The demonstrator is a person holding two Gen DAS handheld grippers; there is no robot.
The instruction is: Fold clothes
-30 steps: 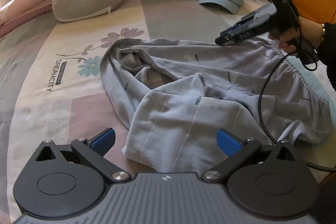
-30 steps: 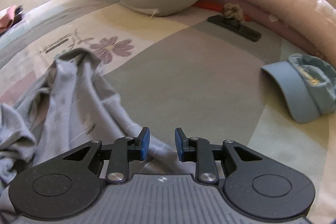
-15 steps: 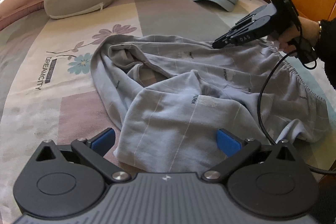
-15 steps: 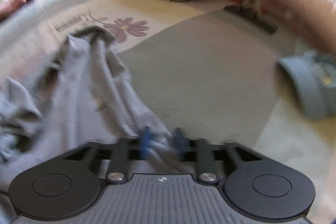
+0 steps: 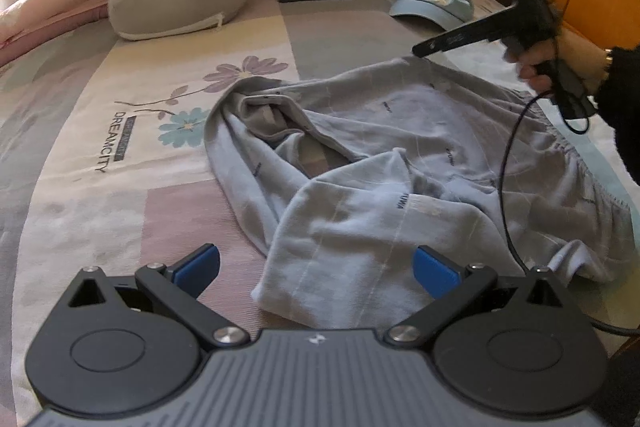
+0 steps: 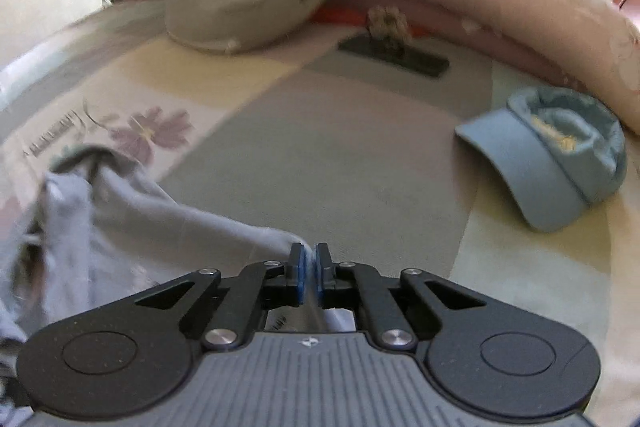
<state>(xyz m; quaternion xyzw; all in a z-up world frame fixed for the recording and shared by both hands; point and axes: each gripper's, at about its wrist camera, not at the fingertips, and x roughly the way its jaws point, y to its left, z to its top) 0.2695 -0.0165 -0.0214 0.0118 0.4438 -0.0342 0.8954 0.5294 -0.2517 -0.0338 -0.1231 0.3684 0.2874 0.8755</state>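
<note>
Nearest, the left gripper (image 5: 316, 267) hangs with jaws wide over the garment's (image 5: 400, 163) near hem, empty; it should pinch that hem before any lift. At two o'clock, the right gripper (image 6: 308, 273) has its jaws narrow on the far edge. The grey, faintly striped garment lies crumpled on the bed (image 5: 100, 131).

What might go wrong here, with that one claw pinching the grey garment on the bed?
1. The right gripper holds only a thin edge of the crumpled light grey garment; the cloth may slip out when pulled.
2. The black cable hanging from it lies across the garment and might snag a fold.
3. The left gripper hangs open, so the near hem could drag unevenly.
</note>
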